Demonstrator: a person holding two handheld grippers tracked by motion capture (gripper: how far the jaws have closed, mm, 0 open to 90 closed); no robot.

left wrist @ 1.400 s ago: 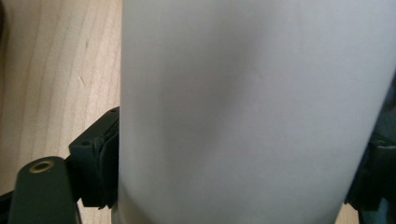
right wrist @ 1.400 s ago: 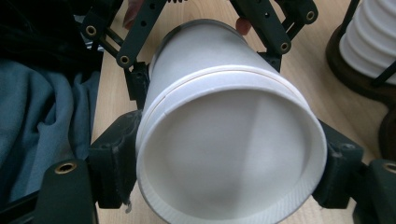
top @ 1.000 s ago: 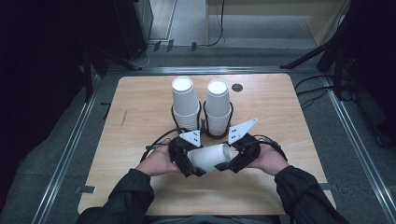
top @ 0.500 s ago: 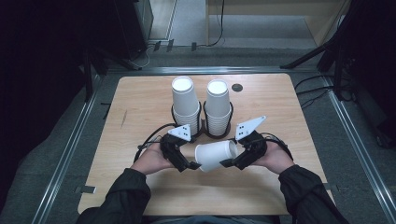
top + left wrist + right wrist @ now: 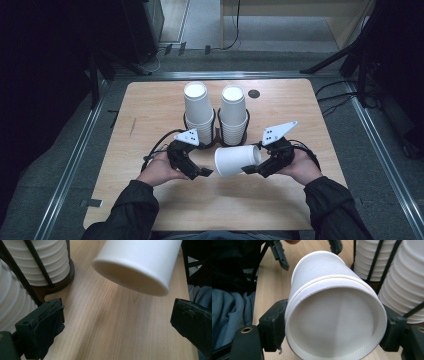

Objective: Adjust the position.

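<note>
- High view: right gripper (image 5: 253, 167) holds a white cup (image 5: 236, 160) on its side above the table (image 5: 150, 107), in front of the two cup stacks
- cup's closed base points toward the left gripper (image 5: 206, 172), open mouth toward the right hand (image 5: 300, 165)
- right gripper view: both black jaws press on the cup (image 5: 332, 312) near its rim, one on each side; mouth faces the camera, a second nested rim line shows just behind the first
- left gripper is open, jaws spread wide, nothing between them; it sits just beside the cup's base, not touching
- left gripper view: cup (image 5: 140, 263) hangs above the wood, apart from both pads (image 5: 48, 322)
- left stack (image 5: 199, 107) and right stack (image 5: 233, 112) stand upright in black wire holders, side by side at table middle, just behind the held cup
- small dark round spot (image 5: 254, 93) on the table right of the stacks
- person's dark sleeves (image 5: 127, 210) come in from the bottom edge
</note>
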